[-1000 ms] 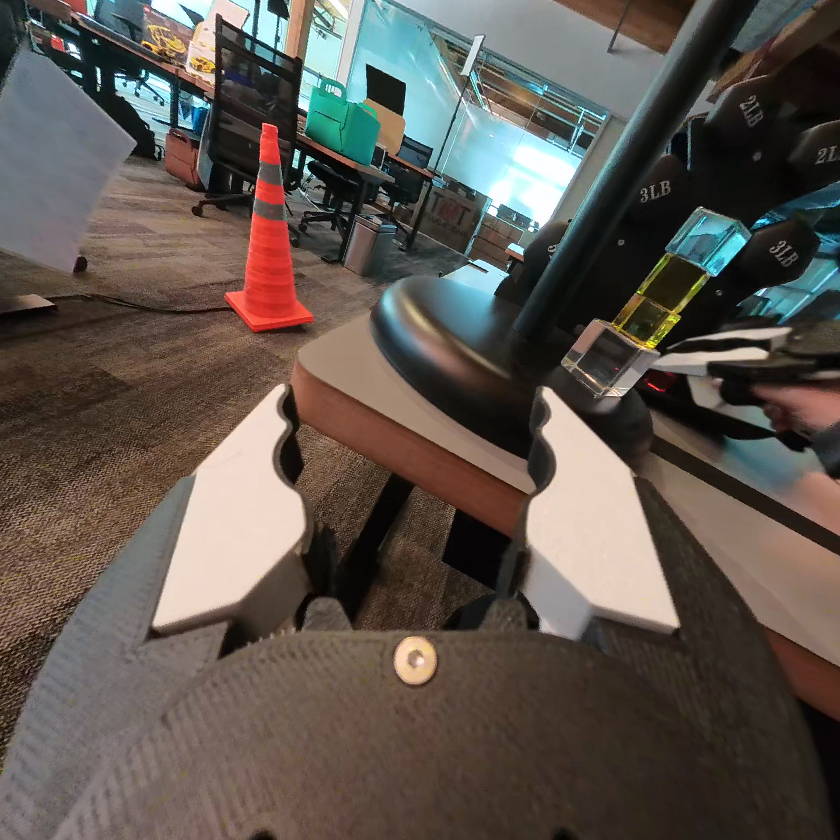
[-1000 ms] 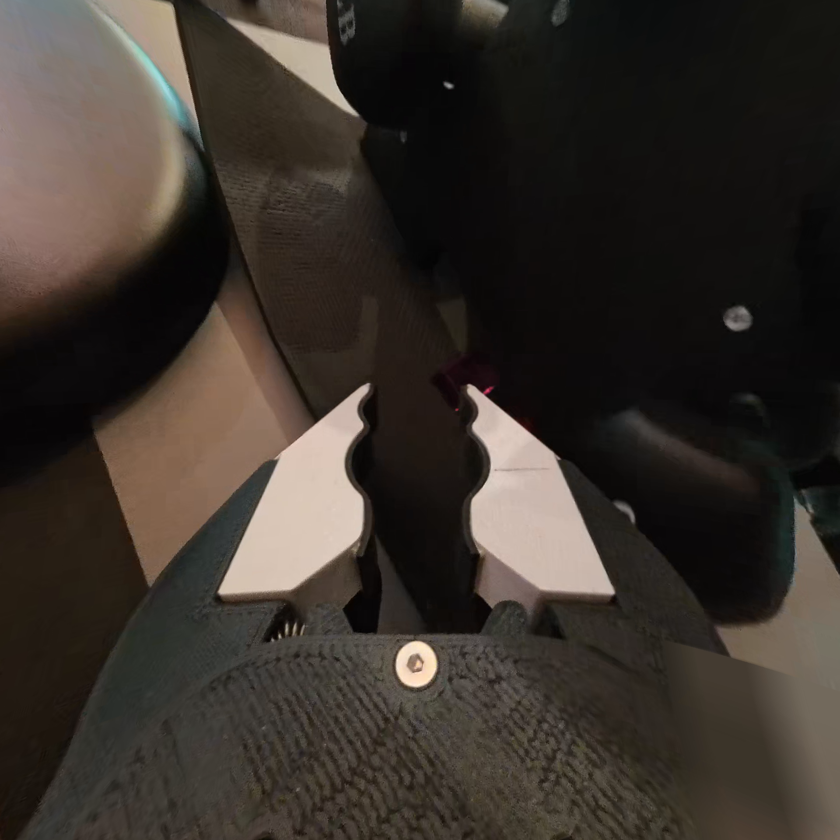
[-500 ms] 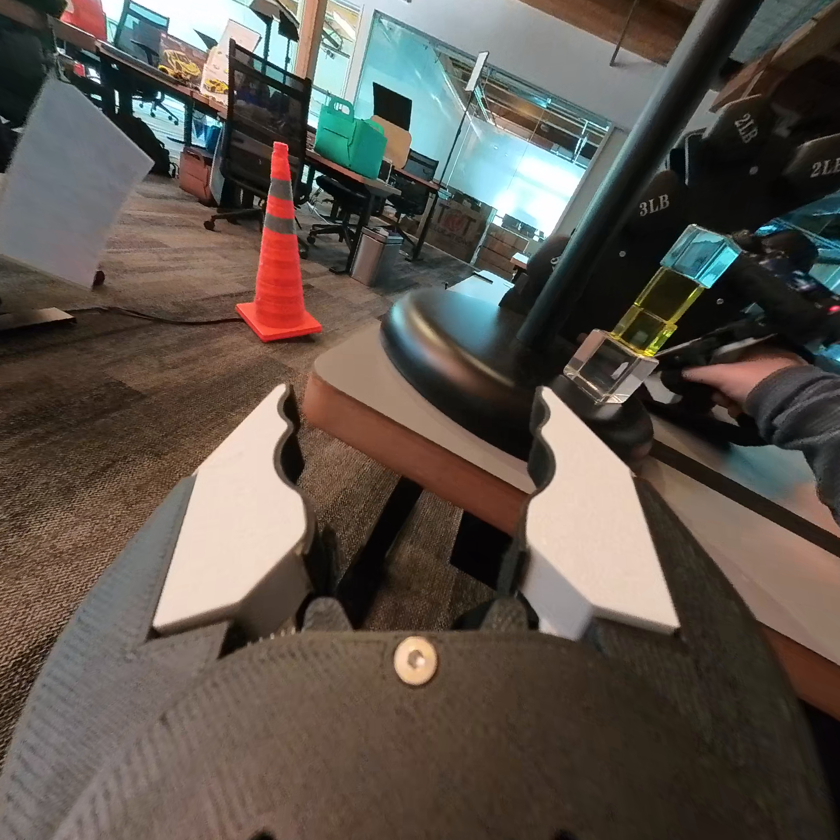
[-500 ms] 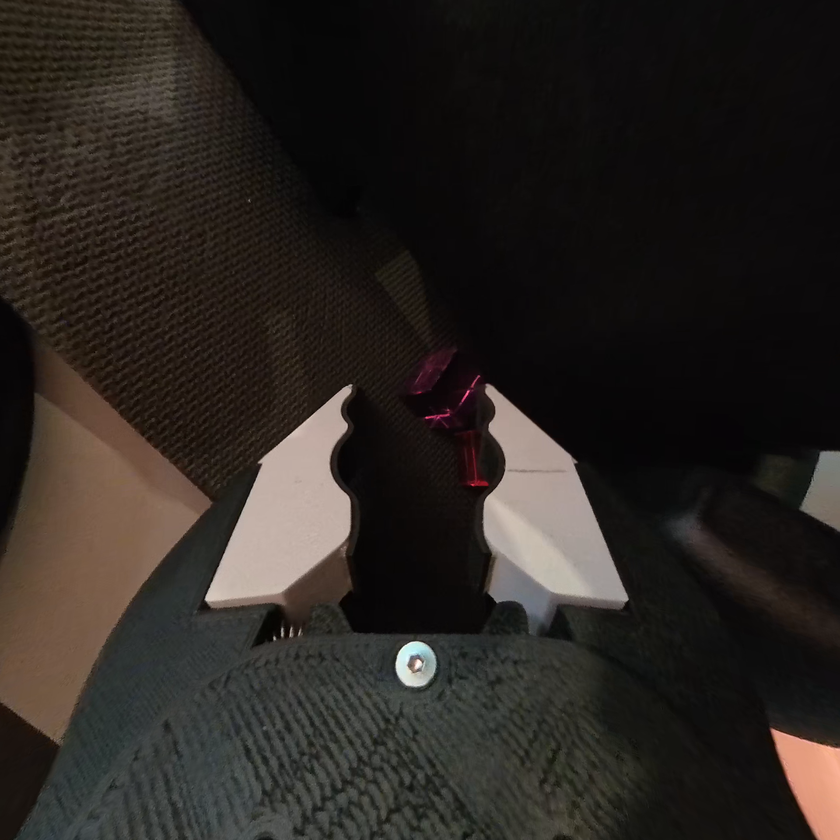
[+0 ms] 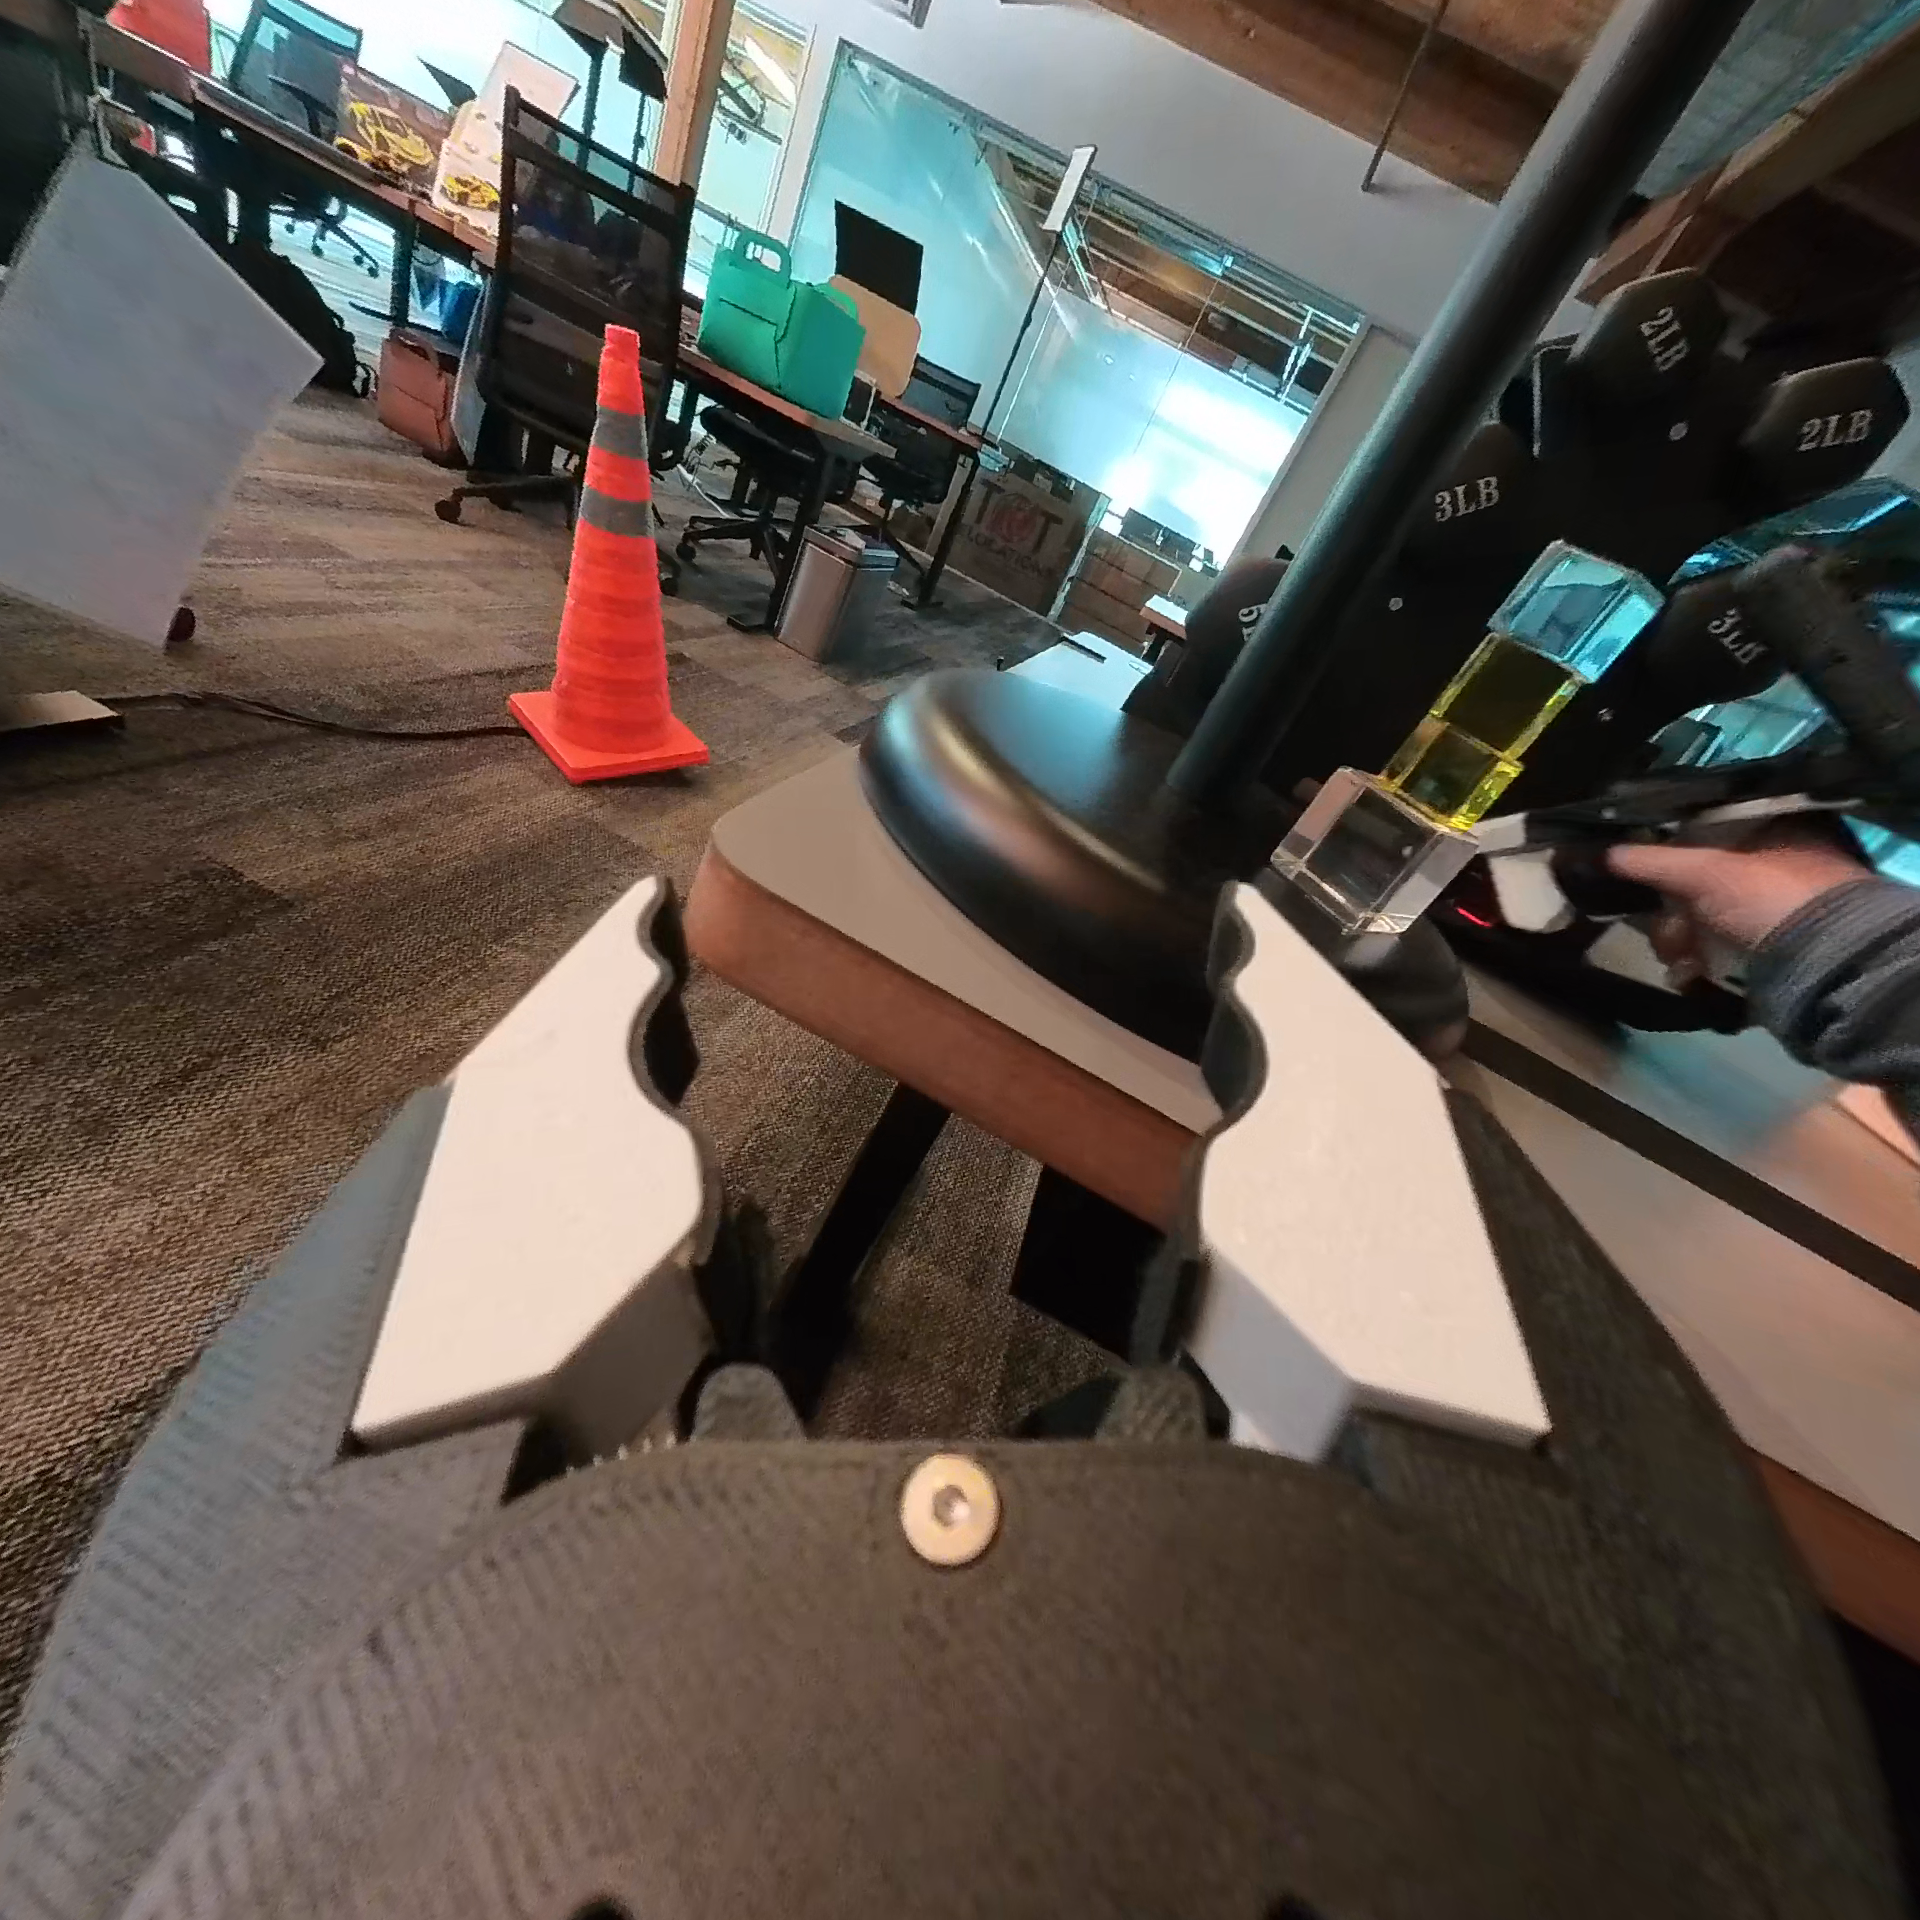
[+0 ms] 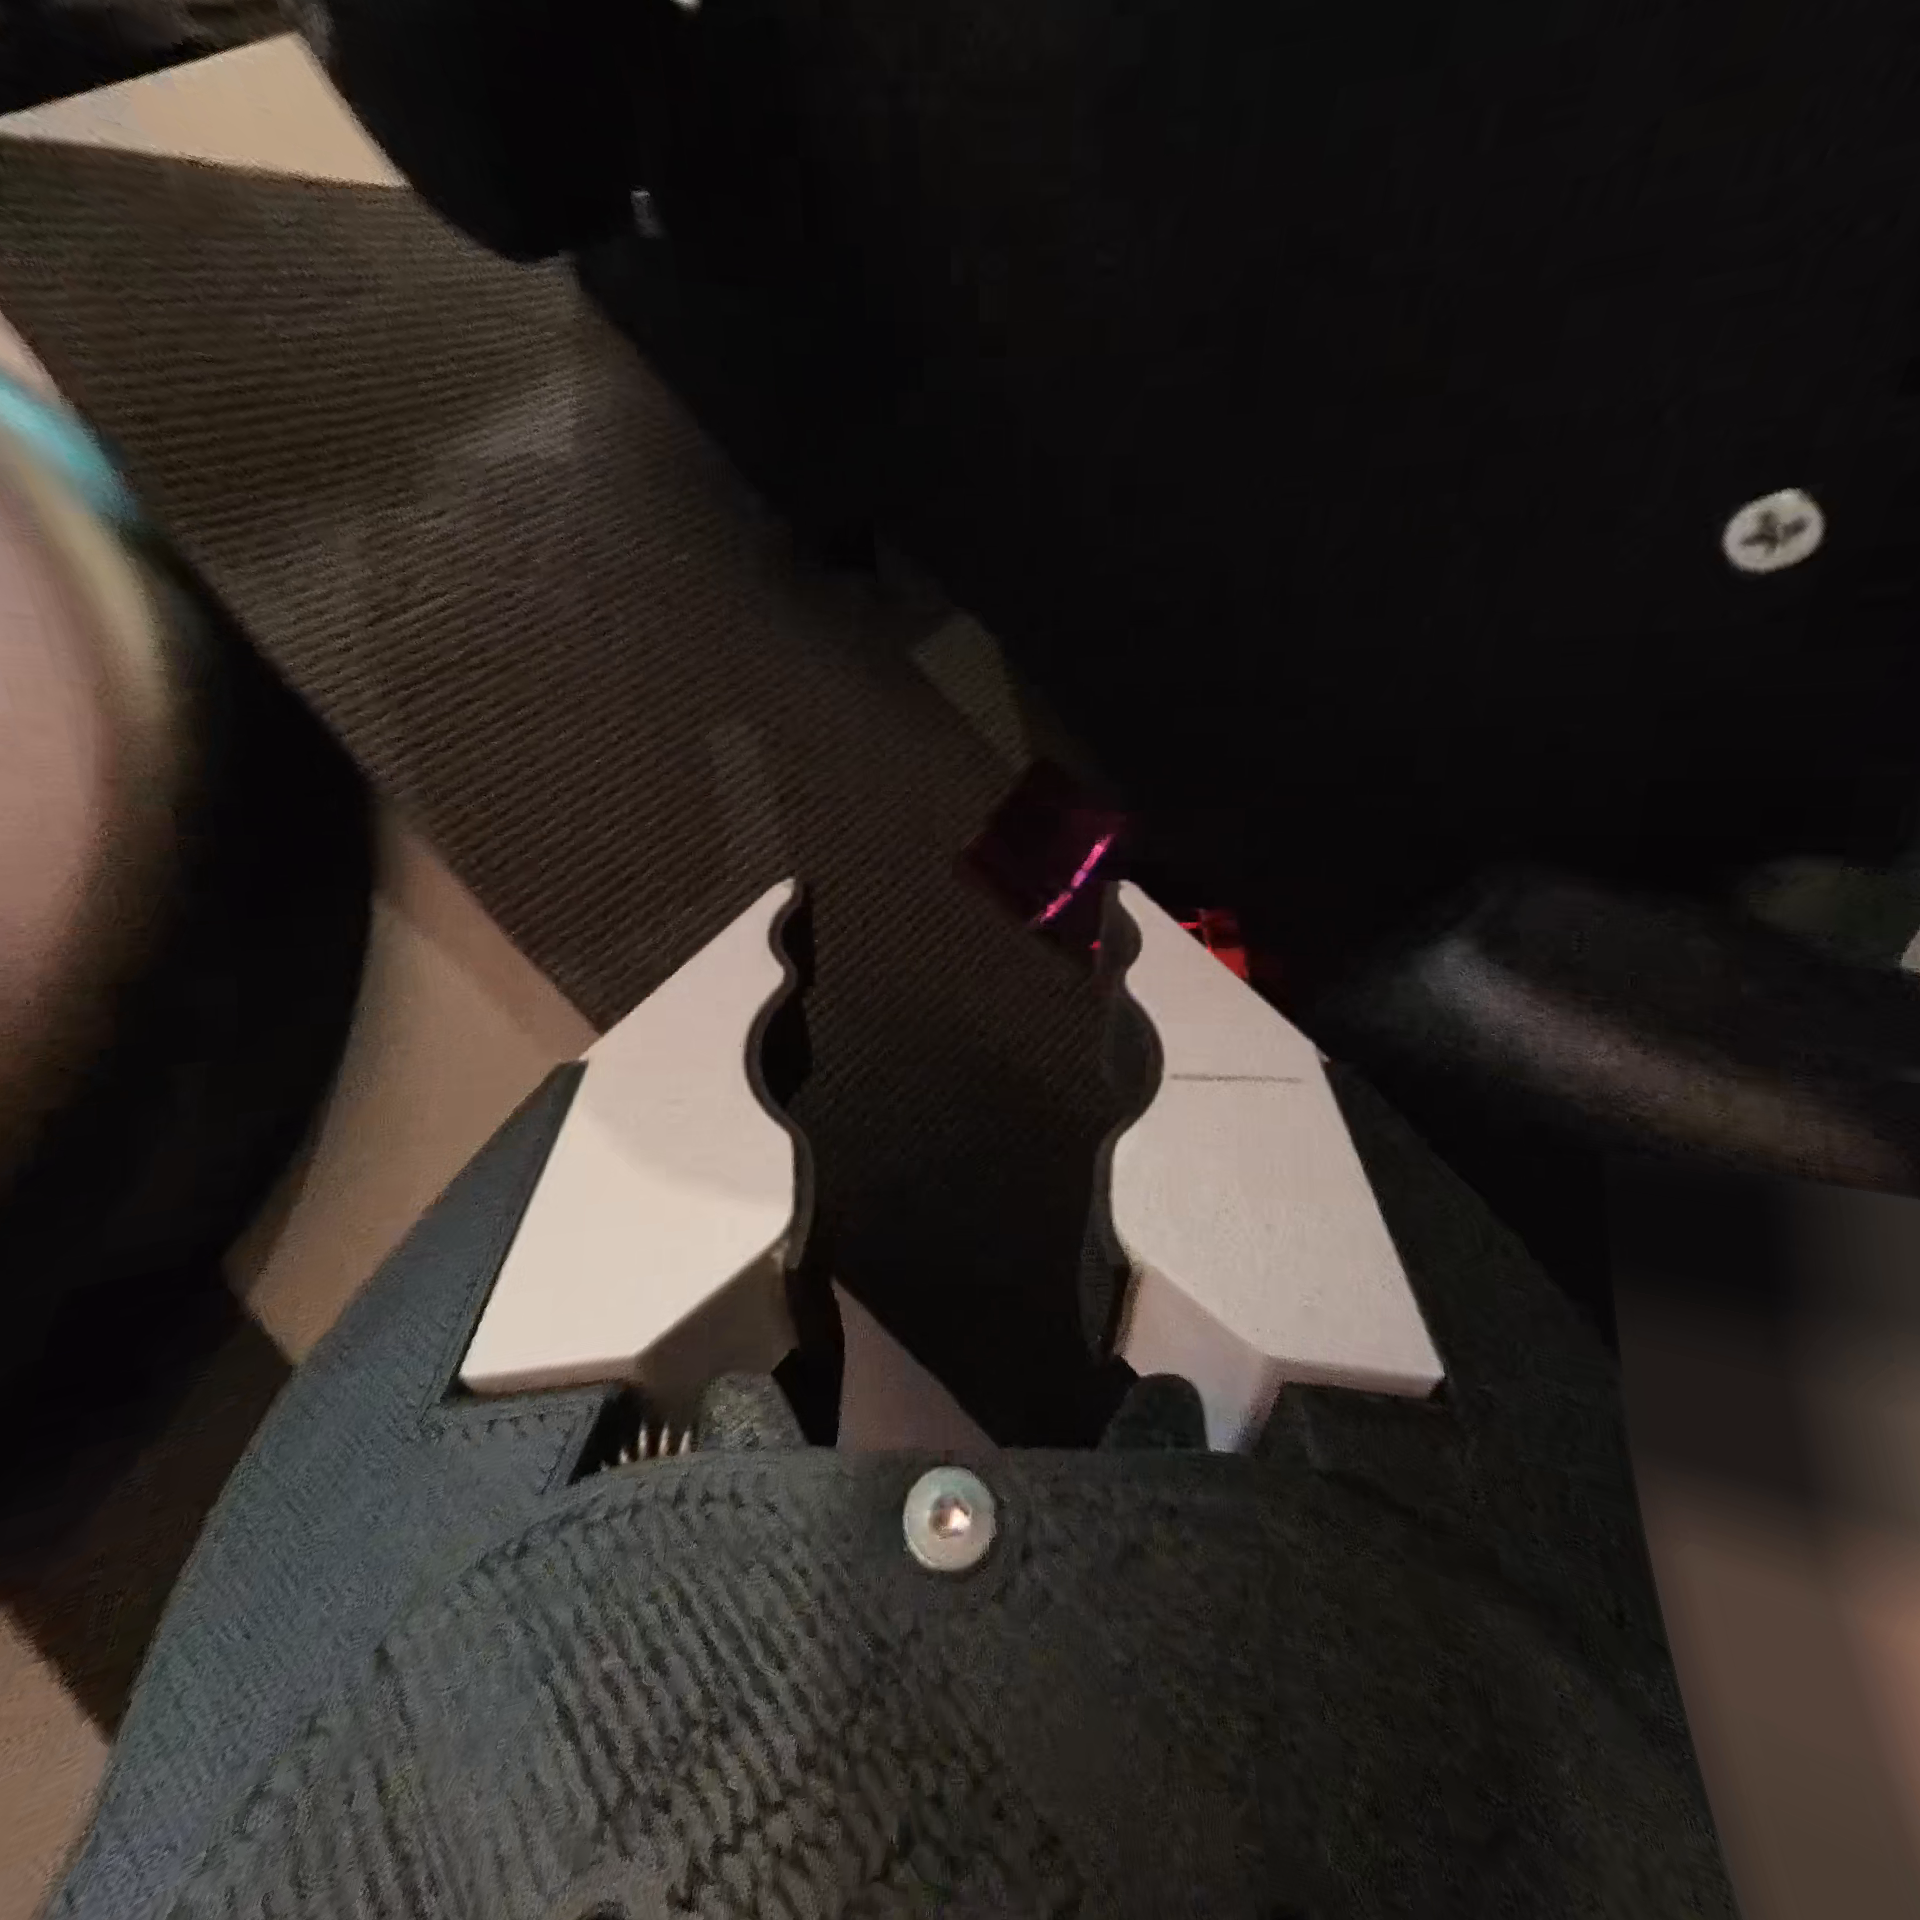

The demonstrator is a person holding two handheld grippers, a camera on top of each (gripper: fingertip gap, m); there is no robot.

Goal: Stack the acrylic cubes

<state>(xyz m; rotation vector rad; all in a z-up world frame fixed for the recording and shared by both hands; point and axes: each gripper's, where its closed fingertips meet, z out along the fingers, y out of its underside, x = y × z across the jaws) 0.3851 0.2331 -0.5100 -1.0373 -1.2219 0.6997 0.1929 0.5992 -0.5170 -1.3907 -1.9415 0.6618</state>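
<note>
Left wrist view: the left tool (image 5: 940,935) hangs wide open with nothing between its white fingers (image 5: 561,1143), off the near corner of the bench (image 5: 935,997) and above the carpet (image 5: 260,935). On the bench stands a black lamp base (image 5: 997,790) with a dark pole (image 5: 1403,416) rising from it. Just right of the base is a tilted stack of blocks: a clear block (image 5: 1371,862) at the bottom, two yellow blocks (image 5: 1481,727) above it and a blue block (image 5: 1579,613) on top. Black dumbbells (image 5: 1652,353) sit behind the stack. The right tool (image 5: 1527,873), held by a hand (image 5: 1704,894), reaches in low beside the clear block. An orange cone (image 5: 613,582) stands far off on the carpet.

Right wrist view: the right tool (image 6: 956,925) is partly open and grips nothing; a dark woven strap (image 6: 499,540) lies beneath the gap. A dark red block (image 6: 1039,842) sits just past the right fingertip (image 6: 1132,914), in deep shadow under black shapes; whether it touches the fingertip cannot be told.
</note>
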